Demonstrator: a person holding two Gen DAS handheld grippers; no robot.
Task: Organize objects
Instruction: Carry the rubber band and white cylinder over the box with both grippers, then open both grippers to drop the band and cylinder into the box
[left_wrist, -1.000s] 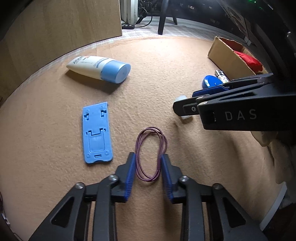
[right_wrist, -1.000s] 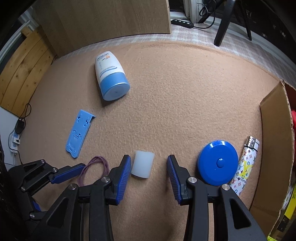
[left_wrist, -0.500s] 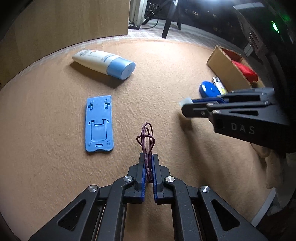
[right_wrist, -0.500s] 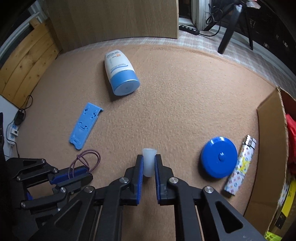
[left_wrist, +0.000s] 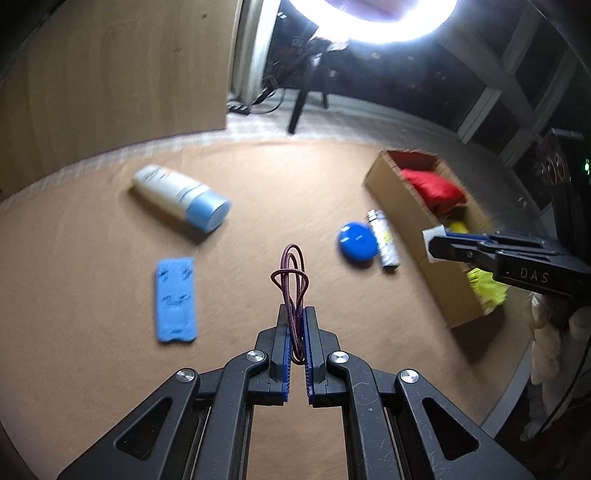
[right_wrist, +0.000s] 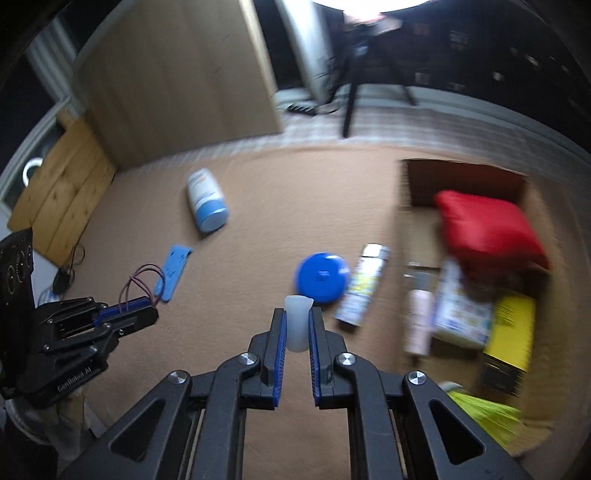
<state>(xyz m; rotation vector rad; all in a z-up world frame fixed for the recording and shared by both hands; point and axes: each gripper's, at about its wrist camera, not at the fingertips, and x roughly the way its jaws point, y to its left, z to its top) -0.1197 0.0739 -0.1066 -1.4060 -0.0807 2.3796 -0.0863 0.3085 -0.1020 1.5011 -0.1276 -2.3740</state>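
Note:
My left gripper (left_wrist: 296, 314) is shut on a purple hair tie (left_wrist: 291, 277) and holds it up above the tan felt table (left_wrist: 92, 295). My right gripper (right_wrist: 297, 317) is shut on a small translucent white cap (right_wrist: 297, 321), also lifted. In the left wrist view the right gripper (left_wrist: 437, 245) with the cap (left_wrist: 433, 240) hovers near the cardboard box (left_wrist: 410, 206). In the right wrist view the left gripper (right_wrist: 147, 306) with the hair tie (right_wrist: 142, 277) is at the left.
On the felt lie a white tube with a blue cap (left_wrist: 181, 197), a blue plastic plate (left_wrist: 175, 299), a blue round disc (left_wrist: 356, 242) and a patterned lighter (left_wrist: 384, 238). The box holds a red pouch (right_wrist: 487, 229), yellow items (right_wrist: 511, 325) and packets. A wooden panel (left_wrist: 110, 74) stands behind.
Both grippers closed on their objects, the hair tie and the white cap, then lifted them off the felt. Both views have risen and tilted toward the box.

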